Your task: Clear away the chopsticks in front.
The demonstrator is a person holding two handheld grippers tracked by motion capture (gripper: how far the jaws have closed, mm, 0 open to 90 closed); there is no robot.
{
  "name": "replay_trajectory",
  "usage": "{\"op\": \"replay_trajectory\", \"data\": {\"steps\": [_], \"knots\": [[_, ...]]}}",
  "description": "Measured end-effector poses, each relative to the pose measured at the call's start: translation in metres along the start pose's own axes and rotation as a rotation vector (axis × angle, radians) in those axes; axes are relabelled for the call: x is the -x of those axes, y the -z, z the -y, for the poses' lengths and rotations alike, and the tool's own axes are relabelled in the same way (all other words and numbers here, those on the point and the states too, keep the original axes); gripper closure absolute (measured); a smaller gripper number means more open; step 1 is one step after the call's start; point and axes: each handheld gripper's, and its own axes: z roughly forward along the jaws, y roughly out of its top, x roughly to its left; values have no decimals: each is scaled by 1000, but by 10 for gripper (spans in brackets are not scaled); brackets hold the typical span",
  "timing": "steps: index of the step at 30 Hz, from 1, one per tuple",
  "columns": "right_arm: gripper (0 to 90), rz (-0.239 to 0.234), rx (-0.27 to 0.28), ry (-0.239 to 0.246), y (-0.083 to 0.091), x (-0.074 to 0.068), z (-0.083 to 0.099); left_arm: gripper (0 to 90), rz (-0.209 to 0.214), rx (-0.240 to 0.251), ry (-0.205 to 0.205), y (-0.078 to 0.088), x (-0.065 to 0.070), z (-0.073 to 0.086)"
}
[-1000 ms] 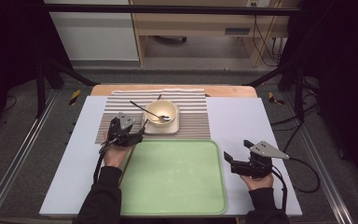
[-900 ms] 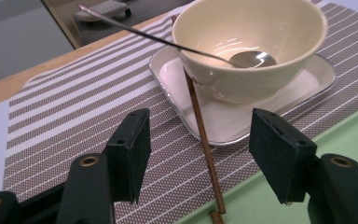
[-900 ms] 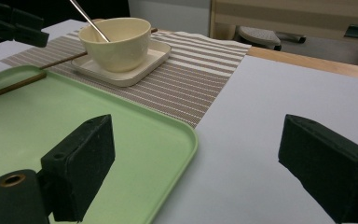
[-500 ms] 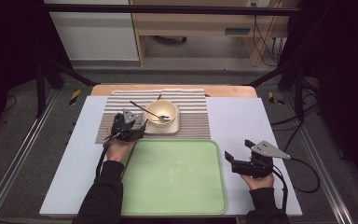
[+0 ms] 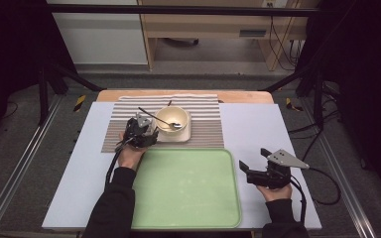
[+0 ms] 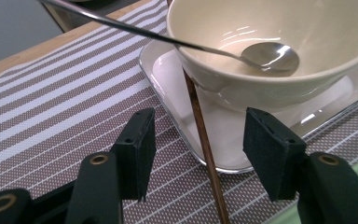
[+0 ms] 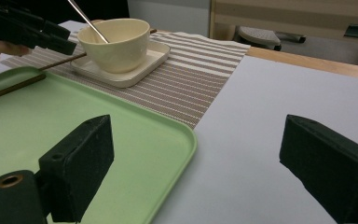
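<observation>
A cream bowl (image 5: 171, 118) stands on a square white plate (image 5: 182, 136) on the striped placemat (image 5: 206, 119). A metal spoon (image 6: 270, 57) rests in the bowl, its handle sticking out to the left. A brown chopstick (image 6: 204, 140) leans on the plate's rim beside the bowl. My left gripper (image 5: 148, 136) (image 6: 198, 135) is just left of the plate. Its jaws have just been closing, with the chopstick between them; the pads stand apart from it. My right gripper (image 5: 253, 159) (image 7: 196, 154) hovers open by the tray's right edge with nothing in it.
A large green tray (image 5: 188, 218) (image 7: 121, 140) lies in front of the placemat. A second brown stick (image 7: 9, 88) lies on its far rim. White table surface (image 5: 258, 129) spreads to the right; the wooden table edge (image 5: 238, 96) is at the back.
My left gripper has shifted a little to the right, closer to the plate and bowl. My right gripper has stayed put.
</observation>
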Motion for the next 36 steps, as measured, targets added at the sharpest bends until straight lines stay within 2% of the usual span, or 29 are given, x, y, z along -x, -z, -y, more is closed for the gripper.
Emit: {"op": "replay_trajectory", "data": {"steps": [20,25,36], "knots": [[112,-5,0,1,0,0,0,708,15,-8,40,-14,-2,5],[101,-2,0,3,0,0,0,741,24,-19,56,-17,-3,6],[72,14,1,1,0,0,0,798,12,-33,74,-18,-5,7]]}}
